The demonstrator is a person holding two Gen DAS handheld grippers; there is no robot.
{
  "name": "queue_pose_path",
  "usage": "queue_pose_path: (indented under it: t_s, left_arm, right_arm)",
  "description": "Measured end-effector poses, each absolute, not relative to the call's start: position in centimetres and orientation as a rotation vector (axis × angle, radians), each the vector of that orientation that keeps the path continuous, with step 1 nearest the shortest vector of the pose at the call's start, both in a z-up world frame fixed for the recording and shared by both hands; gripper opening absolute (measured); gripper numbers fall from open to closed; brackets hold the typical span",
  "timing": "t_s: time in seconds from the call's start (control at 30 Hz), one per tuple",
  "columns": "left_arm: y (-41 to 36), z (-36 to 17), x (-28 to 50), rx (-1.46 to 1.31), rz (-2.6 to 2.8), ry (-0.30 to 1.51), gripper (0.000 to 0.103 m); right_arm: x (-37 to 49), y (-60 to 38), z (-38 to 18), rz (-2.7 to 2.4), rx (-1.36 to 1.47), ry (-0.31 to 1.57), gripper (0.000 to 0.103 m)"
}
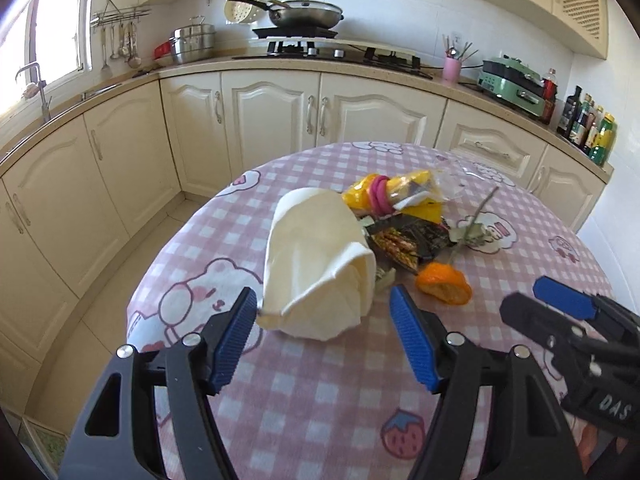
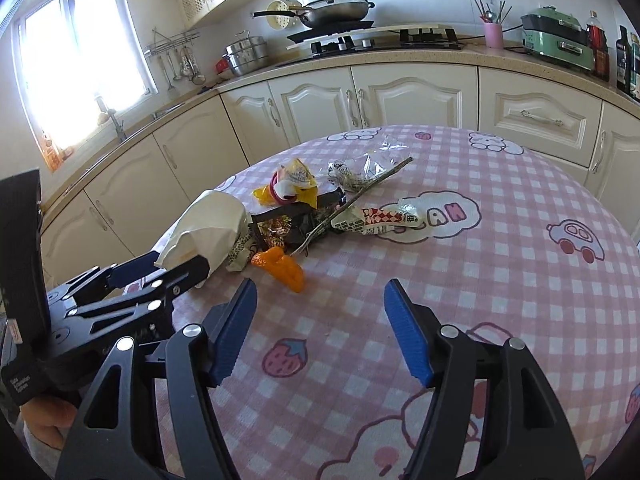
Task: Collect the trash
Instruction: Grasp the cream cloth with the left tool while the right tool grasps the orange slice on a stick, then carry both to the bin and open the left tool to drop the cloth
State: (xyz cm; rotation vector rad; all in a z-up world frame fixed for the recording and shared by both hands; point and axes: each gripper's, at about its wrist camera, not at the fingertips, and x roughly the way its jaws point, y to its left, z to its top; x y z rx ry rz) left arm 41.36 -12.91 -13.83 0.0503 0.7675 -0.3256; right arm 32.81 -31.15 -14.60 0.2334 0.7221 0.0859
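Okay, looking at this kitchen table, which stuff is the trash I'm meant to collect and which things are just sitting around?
Trash to collect, all in one pile on the table:
- crumpled white napkin
- orange peel
- yellow wrapper
- dark snack wrapper
- thin stick
- clear plastic wrap

Just sitting around, on the counter:
- frying pan
- steel pot
- pink utensil cup
- green appliance
- bottles

Both wrist views downward, tabletop point(image 1: 328, 380) shared

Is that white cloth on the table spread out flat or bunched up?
Bunched up. The white cloth sits in a folded, rumpled heap on the checked tablecloth, with rounded folds standing up beside the other trash.
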Motion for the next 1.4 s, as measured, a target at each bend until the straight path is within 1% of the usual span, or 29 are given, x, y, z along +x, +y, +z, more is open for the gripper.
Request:
queue_pose_path:
  t_s: [0.07,0.1,0.13,0.3,0.47,0.57,0.67,0.7,0.73,0.77,0.8,0.83,0.93,1.13,1.4]
  left_arm:
    - [-13.1,-14.1,42.0,0.042,-0.343,0.788,0.067]
    - [-13.1,-14.2,42.2,0.041,-0.343,0.794,0.064]
    - [-13.1,-14.3,42.3,0.041,-0.343,0.796,0.058]
    - [-12.2,-14.2,42.5,-0.019,-0.368,0.789,0.045]
    - [-11.2,-13.9,41.4,-0.048,-0.37,0.764,0.042]
    - [-10.0,-13.6,40.7,-0.078,-0.366,0.748,0.042]
    - [-8.9,-13.2,40.1,-0.088,-0.353,0.728,0.042]
    - [-8.6,-13.1,39.9,-0.091,-0.351,0.725,0.042]
    - [-8.3,-13.1,39.7,-0.096,-0.348,0.723,0.042]
    - [-8.0,-13.0,39.5,-0.103,-0.348,0.722,0.042]
    - [-7.8,-13.0,39.3,-0.109,-0.35,0.721,0.042]
    - [-7.5,-12.9,39.0,-0.115,-0.348,0.716,0.042]
    - [-6.9,-12.4,38.0,-0.122,-0.35,0.706,0.042]
    - [-4.7,-11.1,35.2,-0.145,-0.344,0.661,0.041]
    - [0.6,-10.1,31.2,-0.205,-0.295,0.613,0.041]
  right_arm:
    - [33.2,-30.9,-14.8,0.088,0.226,0.739,0.064]
    - [33.5,-30.8,-15.0,0.09,0.227,0.747,0.065]
    - [33.7,-30.7,-15.1,0.094,0.225,0.757,0.065]
    - [35.0,-29.9,-15.1,0.11,0.225,0.784,0.065]
    - [36.3,-28.6,-15.1,0.116,0.194,0.798,0.065]
    - [37.0,-28.4,-15.1,0.133,0.229,0.807,0.065]
    - [37.8,-28.2,-15.3,0.099,0.202,0.808,0.065]
    - [38.0,-28.2,-15.5,0.097,0.204,0.823,0.061]
    - [38.2,-28.2,-15.7,0.106,0.21,0.834,0.046]
    - [38.3,-28.1,-15.9,0.119,0.213,0.846,0.038]
    - [38.3,-28.2,-16.0,0.131,0.22,0.849,0.033]
    - [38.1,-28.2,-15.9,0.125,0.214,0.847,0.031]
    - [36.7,-28.1,-15.3,0.104,0.192,0.808,0.029]
    - [33.1,-27.1,-13.1,0.109,0.179,0.714,0.029]
    - [29.8,-21.4,-10.2,0.231,0.139,0.644,0.029]
